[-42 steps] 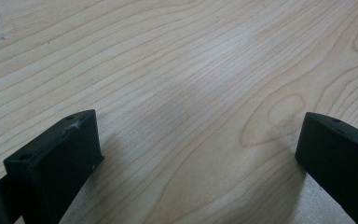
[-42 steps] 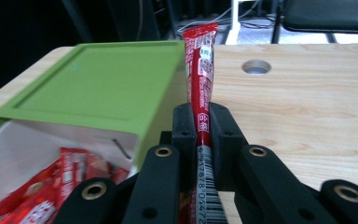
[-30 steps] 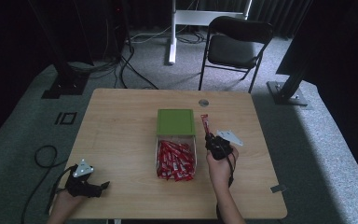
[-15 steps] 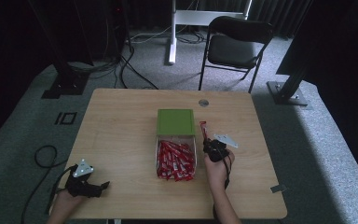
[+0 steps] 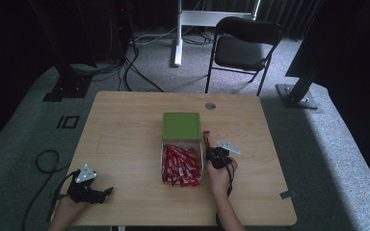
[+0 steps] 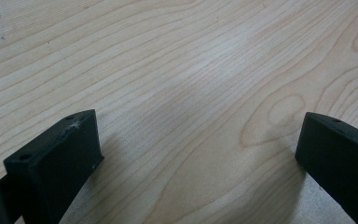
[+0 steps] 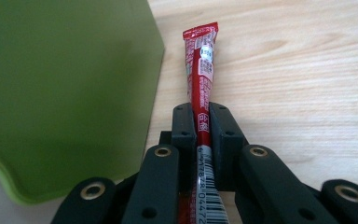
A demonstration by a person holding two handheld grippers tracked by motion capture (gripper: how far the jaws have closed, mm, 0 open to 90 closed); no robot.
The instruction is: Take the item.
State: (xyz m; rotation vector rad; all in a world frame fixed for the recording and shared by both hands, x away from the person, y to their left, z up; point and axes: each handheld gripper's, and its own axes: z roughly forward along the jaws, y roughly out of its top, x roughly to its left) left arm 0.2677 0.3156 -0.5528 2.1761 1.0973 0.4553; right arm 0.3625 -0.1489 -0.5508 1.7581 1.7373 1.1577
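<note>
One red sachet (image 7: 199, 79) is pinched lengthwise between the pressed jaws of the right tongs (image 7: 201, 122), its sealed end projecting beyond the jaw tips over the wooden bench (image 7: 289, 70). In the high view, the right tongs (image 5: 212, 148) are seen just beside the right wall of the clear box (image 5: 163, 159), with the held sachet (image 5: 205, 137) pointed away from the person, alongside the green lid (image 5: 181, 125). Many more red sachets (image 5: 180, 166) are heaped inside the clear box. In the right gripper view, the green lid (image 7: 60, 84) is seen close at the left of the held sachet. The left tongs (image 5: 107, 191) are rested near the front left corner of the bench, well apart from the box; their jaws are spread wide, with bare wood (image 6: 191, 93) between them.
</note>
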